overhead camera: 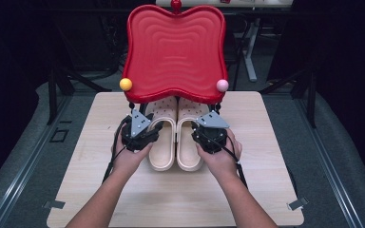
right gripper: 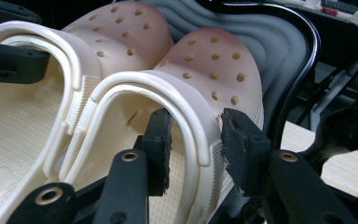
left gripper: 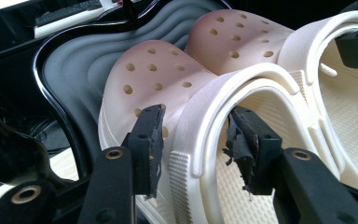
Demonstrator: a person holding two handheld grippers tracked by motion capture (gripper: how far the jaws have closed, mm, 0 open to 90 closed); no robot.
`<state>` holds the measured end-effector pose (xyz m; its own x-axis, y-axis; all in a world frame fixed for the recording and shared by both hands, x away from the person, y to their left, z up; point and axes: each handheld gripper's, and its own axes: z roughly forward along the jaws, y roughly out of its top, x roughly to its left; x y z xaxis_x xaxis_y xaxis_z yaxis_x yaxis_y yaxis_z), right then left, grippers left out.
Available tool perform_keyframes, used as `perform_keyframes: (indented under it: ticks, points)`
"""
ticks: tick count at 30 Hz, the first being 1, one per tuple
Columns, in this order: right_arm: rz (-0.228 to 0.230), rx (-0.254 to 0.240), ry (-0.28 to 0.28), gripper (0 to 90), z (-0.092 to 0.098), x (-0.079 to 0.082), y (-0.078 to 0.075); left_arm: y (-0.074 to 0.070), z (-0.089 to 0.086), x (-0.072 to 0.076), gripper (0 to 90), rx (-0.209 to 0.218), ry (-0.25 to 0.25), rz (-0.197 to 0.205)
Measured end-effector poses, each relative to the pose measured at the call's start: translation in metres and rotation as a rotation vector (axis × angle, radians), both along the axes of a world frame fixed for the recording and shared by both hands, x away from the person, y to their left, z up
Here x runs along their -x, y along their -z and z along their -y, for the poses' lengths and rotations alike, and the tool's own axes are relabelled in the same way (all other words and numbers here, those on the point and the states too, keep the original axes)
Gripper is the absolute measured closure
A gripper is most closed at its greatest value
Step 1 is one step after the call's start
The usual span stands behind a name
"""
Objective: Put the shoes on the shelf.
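- Cream foam, dotted with vent holes: a pair of clogs sits side by side near the middle of the pale wooden worktop, toes pointing at the far edge and tucked under a glossy red tray that stands over that edge on a dark frame.
- The left clog and the right clog touch along their inner sides, which I take as the reason both can be handled together as one pair.
- The left gripper comes in at the outer side of its clog. In the left gripper view its fingers stand apart, one outside the collar and one inside the opening, straddling the rim and folded-forward heel strap without visibly pinching them.
- The right gripper mirrors this on the other clog; its fingers also bracket the rim wall, a little daylight showing on each side.
- Taking the outer rims looks sensible: the wall is thin and stiff enough to pinch, and matched holds would keep the pair level.
- The tray's grey underside hangs close above the toes, so lifting straight up could knock it; drawing back toward the near edge seems safer.
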<state>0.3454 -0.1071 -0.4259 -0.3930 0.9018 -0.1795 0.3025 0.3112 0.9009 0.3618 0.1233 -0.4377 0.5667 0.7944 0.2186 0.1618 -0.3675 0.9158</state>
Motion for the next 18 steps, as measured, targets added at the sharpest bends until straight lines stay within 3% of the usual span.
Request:
perform_keyframes:
  ticks: [3, 11, 18]
  points:
    - [0.016, 0.011, -0.005, 60.1, -0.001, 0.002, 0.0, -0.001, -0.001, 0.0, 52.4, 0.002, -0.002, 0.001]
    - [0.051, 0.043, -0.02, 56.6, 0.0, 0.012, -0.003, -0.004, -0.011, 0.008, 47.6, 0.07, 0.0, -0.017]
    - [0.072, 0.032, -0.035, 56.9, 0.006, 0.027, -0.002, -0.006, -0.019, 0.023, 47.1, 0.07, 0.008, -0.011]
